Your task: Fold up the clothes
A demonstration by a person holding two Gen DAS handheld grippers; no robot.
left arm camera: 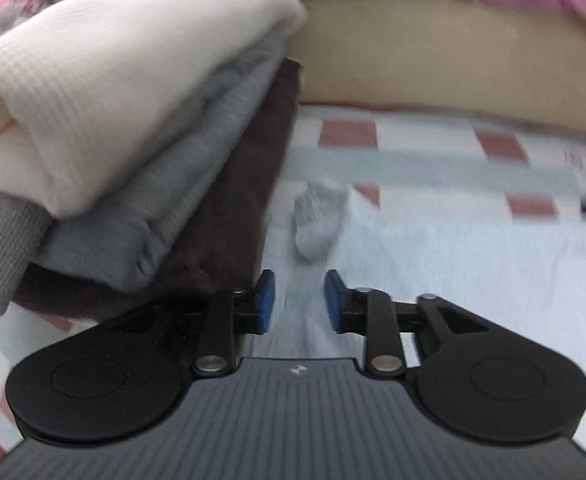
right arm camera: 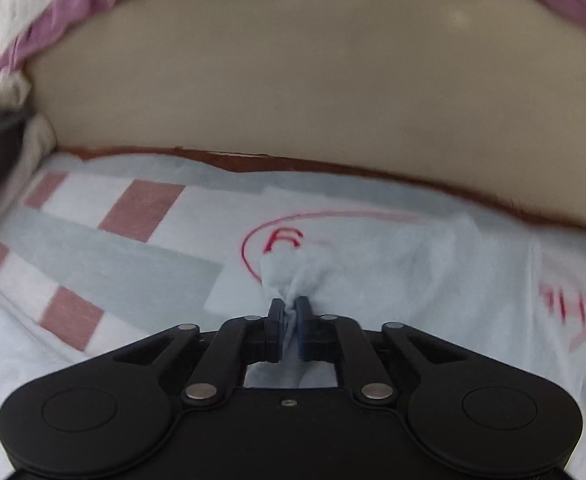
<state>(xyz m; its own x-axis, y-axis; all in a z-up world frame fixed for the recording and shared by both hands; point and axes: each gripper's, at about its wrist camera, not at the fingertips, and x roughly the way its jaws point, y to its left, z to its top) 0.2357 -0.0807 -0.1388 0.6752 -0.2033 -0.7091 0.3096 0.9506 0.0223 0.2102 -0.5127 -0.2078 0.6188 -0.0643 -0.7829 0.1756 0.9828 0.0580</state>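
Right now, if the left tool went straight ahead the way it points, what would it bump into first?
Probably the little grey bunched-up cloth. It lies on the pale garment right in line with the open left tool. The folded stack sits off to its left side. Blur makes depth hard to judge.

The left claw is held low and level, its two blue-padded fingers standing apart with a clear gap between them and nothing gripped. The right claw points forward and slightly down, its blue pads pressed nearly together, pinching a bunch of pale cloth.
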